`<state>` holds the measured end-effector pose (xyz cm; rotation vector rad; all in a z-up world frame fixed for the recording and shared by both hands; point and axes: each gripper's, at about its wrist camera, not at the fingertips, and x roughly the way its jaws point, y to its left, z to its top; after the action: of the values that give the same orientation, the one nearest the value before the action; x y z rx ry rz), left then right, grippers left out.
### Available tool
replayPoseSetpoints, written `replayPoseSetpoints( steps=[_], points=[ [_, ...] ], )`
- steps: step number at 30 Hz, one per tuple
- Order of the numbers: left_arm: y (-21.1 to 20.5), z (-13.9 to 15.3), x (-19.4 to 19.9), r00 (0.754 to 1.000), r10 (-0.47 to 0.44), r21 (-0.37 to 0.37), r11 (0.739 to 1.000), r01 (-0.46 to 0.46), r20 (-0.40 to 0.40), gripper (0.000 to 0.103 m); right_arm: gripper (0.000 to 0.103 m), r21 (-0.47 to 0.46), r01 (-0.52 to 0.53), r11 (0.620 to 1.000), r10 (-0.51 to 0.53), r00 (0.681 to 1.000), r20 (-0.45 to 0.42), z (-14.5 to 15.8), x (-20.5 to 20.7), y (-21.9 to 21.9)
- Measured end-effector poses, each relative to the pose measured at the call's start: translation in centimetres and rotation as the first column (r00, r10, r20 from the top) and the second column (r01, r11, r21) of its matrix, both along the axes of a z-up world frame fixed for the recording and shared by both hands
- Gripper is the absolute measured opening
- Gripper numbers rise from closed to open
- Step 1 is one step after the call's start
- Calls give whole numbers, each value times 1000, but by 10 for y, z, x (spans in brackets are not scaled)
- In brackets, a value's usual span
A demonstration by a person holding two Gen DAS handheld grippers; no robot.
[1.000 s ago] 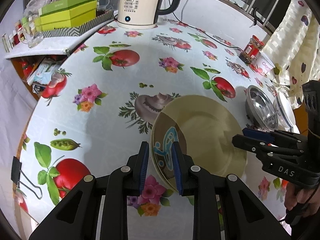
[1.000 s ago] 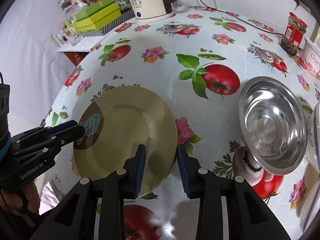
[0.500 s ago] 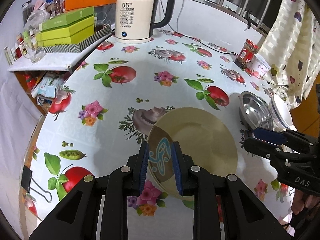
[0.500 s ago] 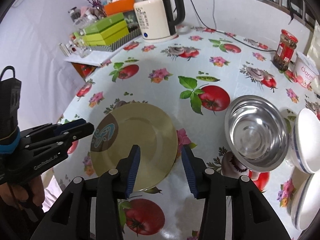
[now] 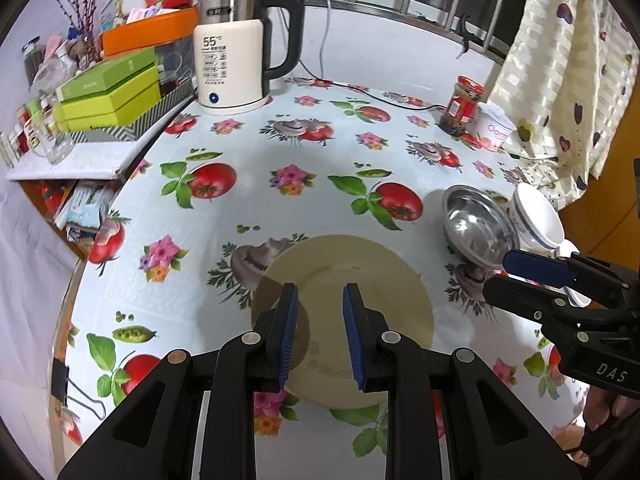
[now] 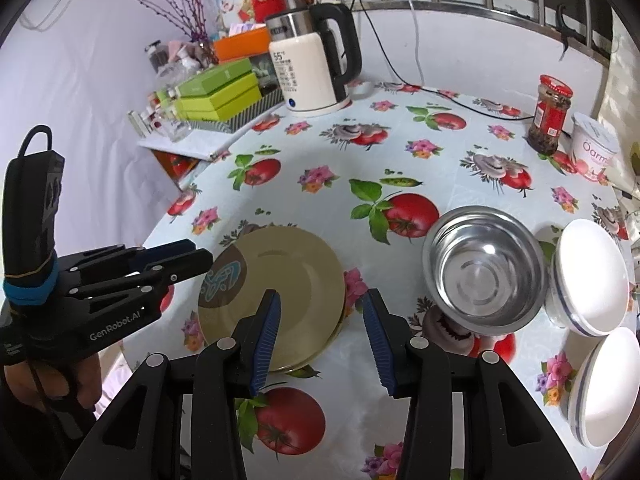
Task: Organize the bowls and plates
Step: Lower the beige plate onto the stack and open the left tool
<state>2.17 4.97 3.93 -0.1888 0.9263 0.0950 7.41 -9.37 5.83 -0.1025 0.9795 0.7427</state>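
A yellowish plate (image 5: 360,288) (image 6: 288,272) with a brown patch and blue motif lies flat on the tomato-print tablecloth (image 5: 256,200). A second rim shows under its near right edge in the right wrist view. My left gripper (image 5: 319,294) (image 6: 200,254) hovers open above the plate's near left part, nothing between its fingers. My right gripper (image 6: 321,295) (image 5: 500,274) hangs open over the plate's near right edge, also empty. A steel bowl (image 6: 480,272) (image 5: 476,224) stands right of the plate. Beyond it, two white bowls (image 6: 592,276) (image 6: 604,384) lie upside down.
At the back stand an electric kettle (image 5: 236,68) with its cord, stacked green boxes (image 5: 108,96), a red-lidded jar (image 5: 464,106) and a yoghurt tub (image 5: 494,130). A binder clip (image 5: 64,384) grips the table's left edge. A person's hand (image 6: 60,380) holds the left gripper.
Both grippers have risen and drawn back from the plate. The plate's patterned rim no longer shows between the left fingers. The right jaws have widened.
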Motion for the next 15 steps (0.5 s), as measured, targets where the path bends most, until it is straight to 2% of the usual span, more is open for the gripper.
replayPoseSetpoints(
  steps=[15],
  points=[
    [-31, 5, 20, 996, -93, 8, 996, 93, 0, 24, 43, 25, 74, 997, -74, 997, 6, 6, 7, -34]
  ],
)
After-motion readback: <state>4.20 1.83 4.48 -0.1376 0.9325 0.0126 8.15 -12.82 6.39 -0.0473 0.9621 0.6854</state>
